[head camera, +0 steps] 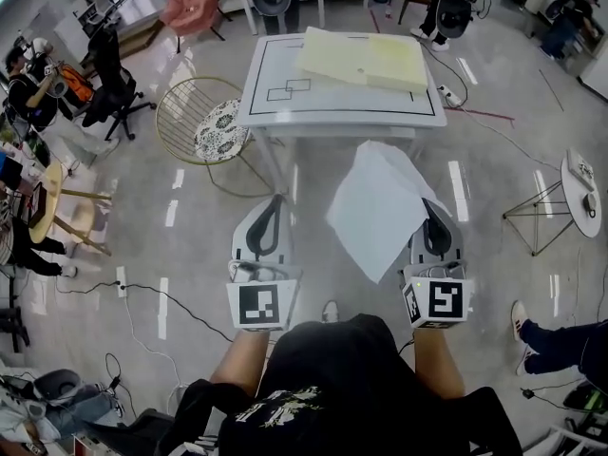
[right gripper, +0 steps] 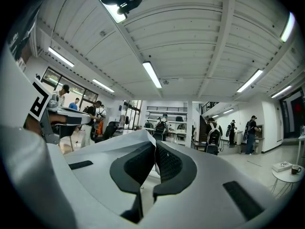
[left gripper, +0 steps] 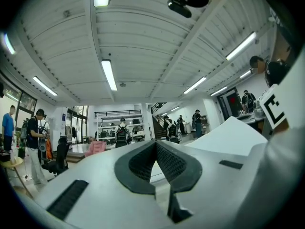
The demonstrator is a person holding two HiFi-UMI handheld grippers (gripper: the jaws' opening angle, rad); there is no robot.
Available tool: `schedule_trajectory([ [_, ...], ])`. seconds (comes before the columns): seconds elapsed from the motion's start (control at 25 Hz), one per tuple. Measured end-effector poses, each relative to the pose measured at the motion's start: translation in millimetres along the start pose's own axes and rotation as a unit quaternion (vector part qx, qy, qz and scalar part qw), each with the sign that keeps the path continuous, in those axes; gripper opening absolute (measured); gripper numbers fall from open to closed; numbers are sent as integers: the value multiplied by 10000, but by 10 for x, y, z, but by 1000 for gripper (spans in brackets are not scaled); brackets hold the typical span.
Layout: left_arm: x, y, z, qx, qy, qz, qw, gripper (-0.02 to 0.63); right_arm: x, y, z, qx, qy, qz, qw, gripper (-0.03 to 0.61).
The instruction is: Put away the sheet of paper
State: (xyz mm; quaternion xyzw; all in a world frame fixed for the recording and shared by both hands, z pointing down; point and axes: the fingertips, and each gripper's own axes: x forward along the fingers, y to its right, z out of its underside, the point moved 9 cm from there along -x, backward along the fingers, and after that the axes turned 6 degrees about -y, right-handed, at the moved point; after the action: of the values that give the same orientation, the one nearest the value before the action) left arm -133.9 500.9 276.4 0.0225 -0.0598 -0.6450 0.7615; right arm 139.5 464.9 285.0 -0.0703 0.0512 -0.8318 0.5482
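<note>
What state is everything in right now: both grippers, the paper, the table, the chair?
left gripper: shut, nothing between the jaws.
right gripper: shut on the sheet of paper.
sheet of paper: held in the air by its edge, short of the table.
table: upright, pale yellow pads lying on it.
wire chair: upright, unoccupied.

Open-plan lab or workshop hall, shared by many people.
A white worktop (head camera: 275,65) marked with black outlines stands on a polished floor (head camera: 142,207) with a power strip (head camera: 121,281). Around it are office chairs (head camera: 109,84), storage racks (left gripper: 112,123), a staircase (left gripper: 157,125), ceiling strip lights (left gripper: 108,74) and people with backpacks (left gripper: 121,133).
</note>
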Motion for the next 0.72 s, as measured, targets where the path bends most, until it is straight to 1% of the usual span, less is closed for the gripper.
schedule_trajectory([
  [0.16,157,-148,39,-25,36,57,10000,2,176,-70,-11,-33,-33,36,10000,-2],
  [0.36,350,-282,64,-47,66,32,10000,2,380,-71,-20,-34,-35,40,10000,-2],
  [0.6,691,-353,64,12,42,-54,10000,2,784,81,-14,-20,50,-32,10000,-2],
  [0.72,879,-384,88,-9,-46,-104,9999,2,1003,167,7,-3,27,-89,10000,-2],
])
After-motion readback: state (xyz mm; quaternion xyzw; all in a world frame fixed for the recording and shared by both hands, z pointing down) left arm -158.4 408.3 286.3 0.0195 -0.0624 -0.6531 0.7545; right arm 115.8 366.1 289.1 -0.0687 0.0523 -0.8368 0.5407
